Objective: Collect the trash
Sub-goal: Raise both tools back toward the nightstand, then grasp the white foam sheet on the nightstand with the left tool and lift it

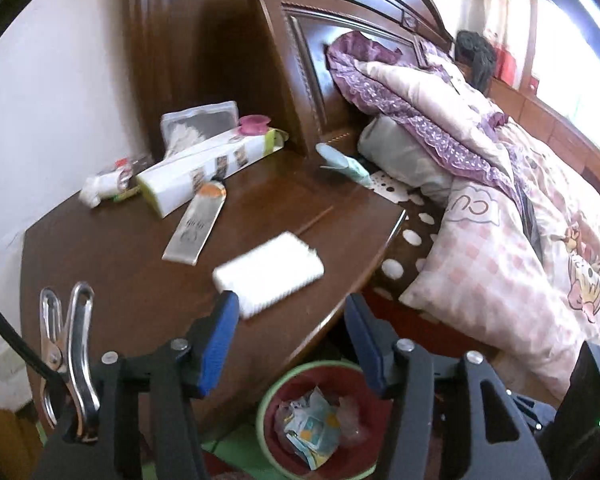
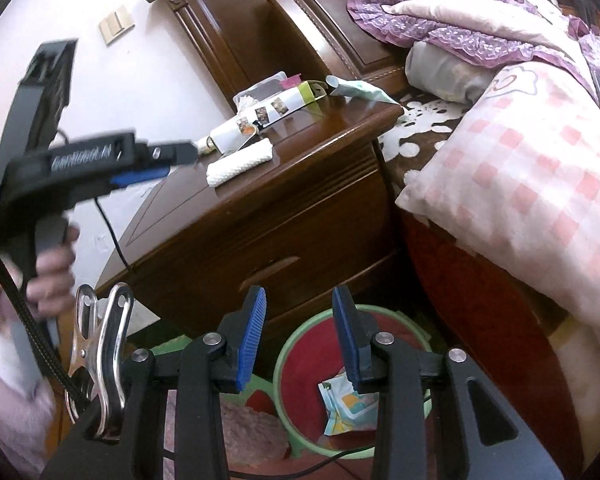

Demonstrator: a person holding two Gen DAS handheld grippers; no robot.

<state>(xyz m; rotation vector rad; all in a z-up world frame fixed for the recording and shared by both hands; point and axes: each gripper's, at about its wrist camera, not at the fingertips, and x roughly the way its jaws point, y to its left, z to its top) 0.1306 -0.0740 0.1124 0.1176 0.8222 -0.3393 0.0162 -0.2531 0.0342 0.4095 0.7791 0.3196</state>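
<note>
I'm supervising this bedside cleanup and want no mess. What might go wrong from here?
1. The white folded pad lies near the nightstand edge; a nudge from the open left gripper might knock it off, missing the bin.
2. The tube and the long box sit close together, so the wrong item may get grabbed.

desk [image 1: 112,264]: ahead of the left gripper's fingers [image 1: 220,340], beside the bed [image 1: 500,280]
folded tissue [image 1: 270,274]: on the desk's near edge, just beyond the left finger tip
tube [image 1: 198,222]: on the desk, farther off and left of the folded tissue
long box [image 1: 204,170]: behind the tube, lying across the desk
tissue pack [image 1: 198,122]: behind the long box, near the headboard [image 1: 300,80]
trash bin [image 2: 296,344]: on the floor before the desk, below and between the right gripper's fingers [image 2: 252,340]
wrapper [image 2: 348,408]: inside the trash bin
pillow [image 2: 520,200]: on the bed, right of the desk
</note>
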